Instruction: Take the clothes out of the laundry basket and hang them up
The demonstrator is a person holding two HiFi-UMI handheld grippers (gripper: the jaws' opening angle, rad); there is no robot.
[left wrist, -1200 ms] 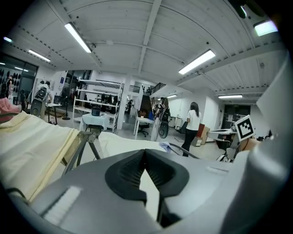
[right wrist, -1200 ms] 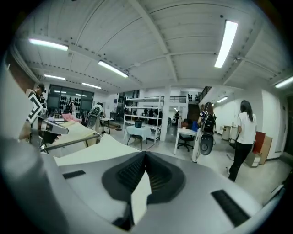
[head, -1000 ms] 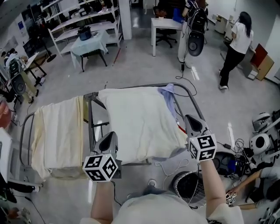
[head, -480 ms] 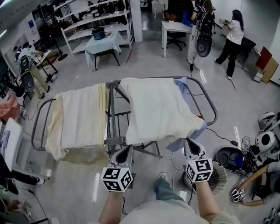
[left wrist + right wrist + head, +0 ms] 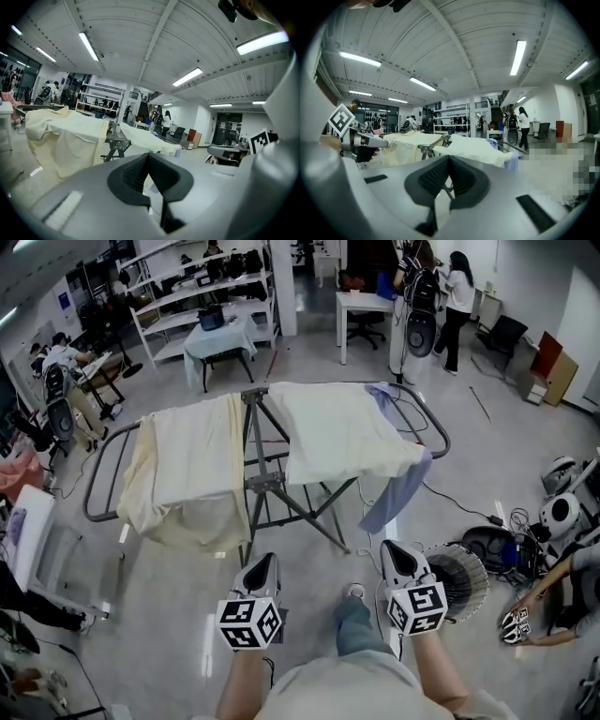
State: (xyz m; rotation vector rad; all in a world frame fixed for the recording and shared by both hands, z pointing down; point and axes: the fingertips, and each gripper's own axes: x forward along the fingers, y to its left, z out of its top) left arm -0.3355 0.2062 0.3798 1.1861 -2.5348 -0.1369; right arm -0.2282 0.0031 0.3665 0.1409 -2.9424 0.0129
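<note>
Two claws (image 5: pixel 262 562) (image 5: pixel 390 547) farther from three cloths (image 5: pixel 183 456) (image 5: pixel 337 432) (image 5: pixel 398 491)

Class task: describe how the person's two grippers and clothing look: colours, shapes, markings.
Both the left gripper and right gripper have smooth grey tapering shells. Each carries a white cube with black square markers. The jaws have black ribbed pads. The person wears a pale top and blue-grey trousers.

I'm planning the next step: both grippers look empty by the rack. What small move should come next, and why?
Probably swing the right gripper toward the laundry basket beside it, opening its jaws. Both it and the left gripper are shut on nothing, and the drying rack already carries cloths. The basket's contents can't be seen.
</note>
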